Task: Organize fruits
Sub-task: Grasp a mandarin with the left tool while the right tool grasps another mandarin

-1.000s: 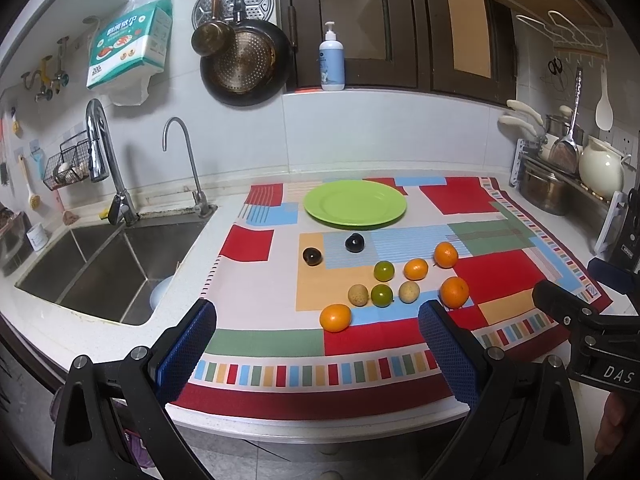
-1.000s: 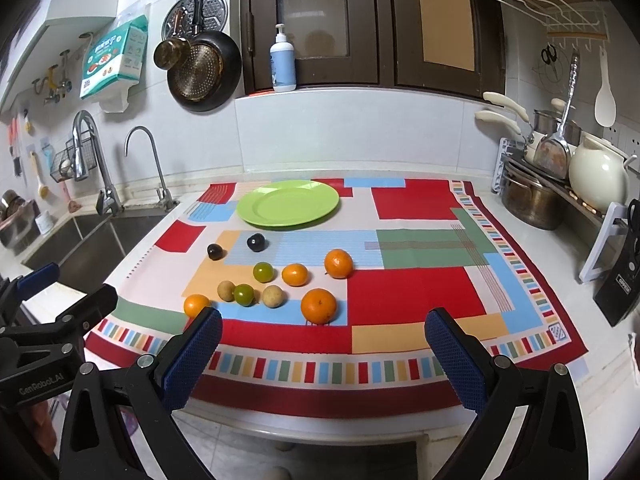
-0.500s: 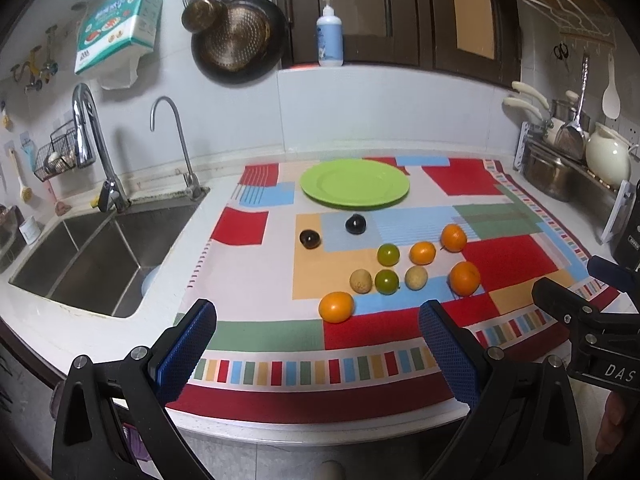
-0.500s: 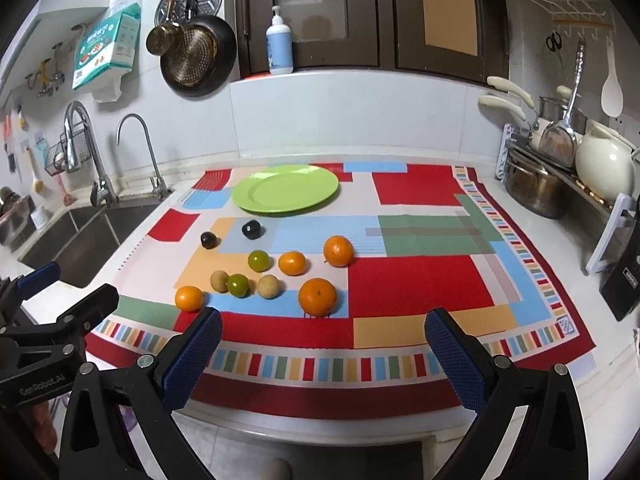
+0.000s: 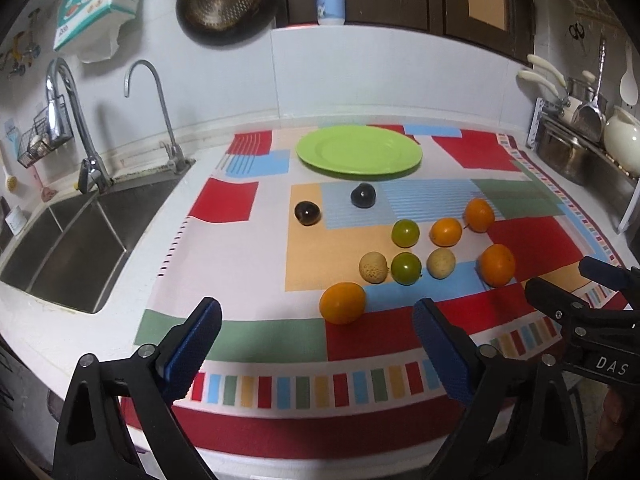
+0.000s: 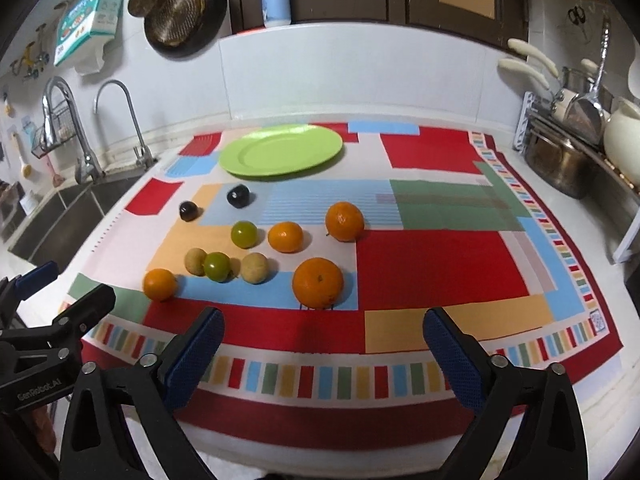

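Note:
An empty green plate point(image 5: 359, 152) point(image 6: 281, 149) sits at the back of a patterned cloth point(image 5: 240, 200) point(image 6: 440, 264). In front of it lie several fruits: two dark plums point(image 5: 363, 195) point(image 6: 238, 196), two green fruits point(image 5: 405, 233) point(image 6: 243, 234), two tan fruits point(image 5: 373, 267) point(image 6: 255, 267) and several oranges point(image 5: 342, 302) point(image 6: 317, 282). My left gripper point(image 5: 316, 340) is open and empty above the cloth's front edge, just short of the nearest orange. My right gripper point(image 6: 322, 344) is open and empty, just short of the big orange.
A steel sink point(image 5: 72, 236) with taps point(image 5: 148, 92) lies to the left of the cloth. A pot point(image 6: 560, 164), a white jug and utensils stand on a rack at the right. A pan hangs on the back wall point(image 5: 224, 4).
Both grippers have moved forward and lower toward the fruits, which look larger now. Both stay open. No fruit has moved.

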Demonstrator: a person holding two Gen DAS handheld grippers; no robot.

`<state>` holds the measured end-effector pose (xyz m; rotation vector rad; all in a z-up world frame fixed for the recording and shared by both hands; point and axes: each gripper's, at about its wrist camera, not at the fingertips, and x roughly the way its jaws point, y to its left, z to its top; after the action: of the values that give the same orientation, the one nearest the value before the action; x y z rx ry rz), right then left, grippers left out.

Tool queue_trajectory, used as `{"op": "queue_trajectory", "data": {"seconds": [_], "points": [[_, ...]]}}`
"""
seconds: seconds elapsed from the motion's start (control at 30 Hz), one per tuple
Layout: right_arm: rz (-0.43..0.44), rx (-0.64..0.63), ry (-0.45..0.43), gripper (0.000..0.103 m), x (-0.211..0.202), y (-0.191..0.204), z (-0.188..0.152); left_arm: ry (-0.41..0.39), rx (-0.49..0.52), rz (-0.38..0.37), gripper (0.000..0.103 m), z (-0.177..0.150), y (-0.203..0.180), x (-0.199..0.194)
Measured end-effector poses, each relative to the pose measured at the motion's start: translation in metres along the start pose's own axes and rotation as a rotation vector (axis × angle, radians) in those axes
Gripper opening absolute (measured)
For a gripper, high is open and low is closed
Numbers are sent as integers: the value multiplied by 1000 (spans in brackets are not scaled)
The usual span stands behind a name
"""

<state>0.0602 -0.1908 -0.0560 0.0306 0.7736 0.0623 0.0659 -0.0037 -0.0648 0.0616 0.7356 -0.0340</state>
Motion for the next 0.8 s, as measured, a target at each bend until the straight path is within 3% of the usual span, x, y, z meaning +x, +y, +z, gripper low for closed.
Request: {"op": "queue_trajectory", "data": {"seconds": [0.6, 0.8], "points": [[40, -24, 86, 66, 59, -3, 10, 115, 9, -51, 62, 3, -4, 56], [57, -28, 104, 58, 68, -4, 12, 138, 12, -84, 44, 4, -6, 65]]}}
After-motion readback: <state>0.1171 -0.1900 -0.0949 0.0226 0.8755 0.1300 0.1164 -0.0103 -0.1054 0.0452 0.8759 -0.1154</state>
